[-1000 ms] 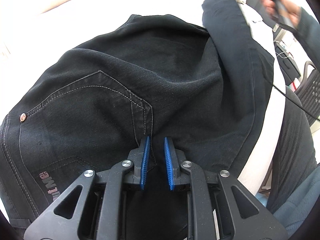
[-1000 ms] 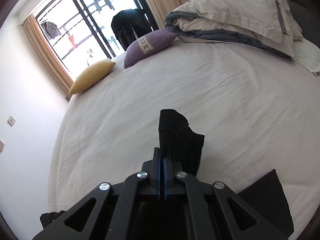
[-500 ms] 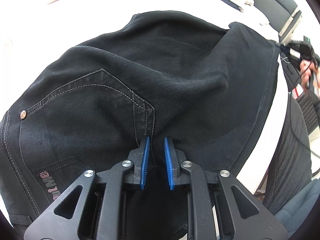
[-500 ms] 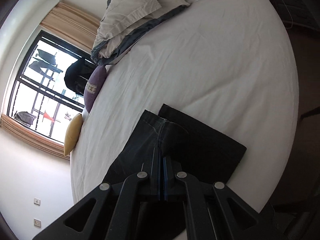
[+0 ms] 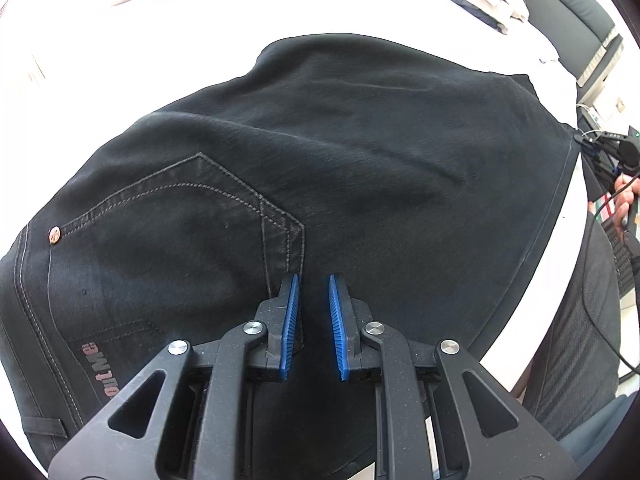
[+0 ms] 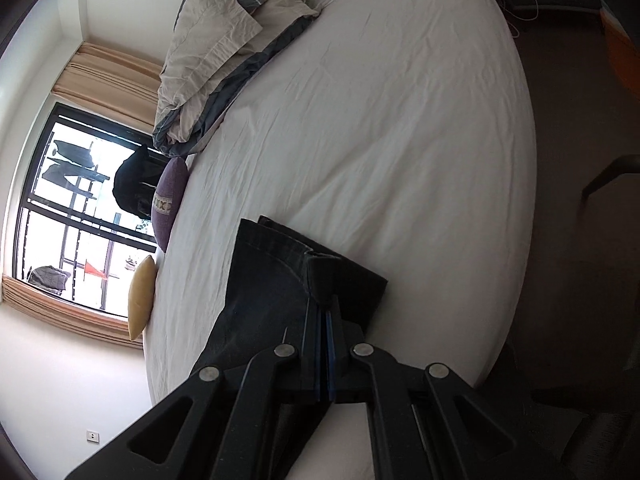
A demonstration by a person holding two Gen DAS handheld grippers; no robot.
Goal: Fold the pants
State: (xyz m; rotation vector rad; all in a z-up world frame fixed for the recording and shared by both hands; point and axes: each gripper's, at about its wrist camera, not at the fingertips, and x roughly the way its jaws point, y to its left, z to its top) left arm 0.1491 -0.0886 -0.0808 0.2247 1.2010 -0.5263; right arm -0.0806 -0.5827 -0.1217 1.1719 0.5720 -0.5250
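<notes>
Pants flat on bed, hem clenched in right jaws, left jaws pinching seat fabric

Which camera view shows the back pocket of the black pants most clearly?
The left wrist view: the back pocket with its stitching and rivet lies fully visible on the black pants. The right wrist view shows only a hem end of the pants, pinched in the right claw; no pocket is seen.

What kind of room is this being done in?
Most likely a bedroom: the pants lie on a bed with a white sheet, a rumpled duvet at its head, and cushions beside a curtained window.
</notes>
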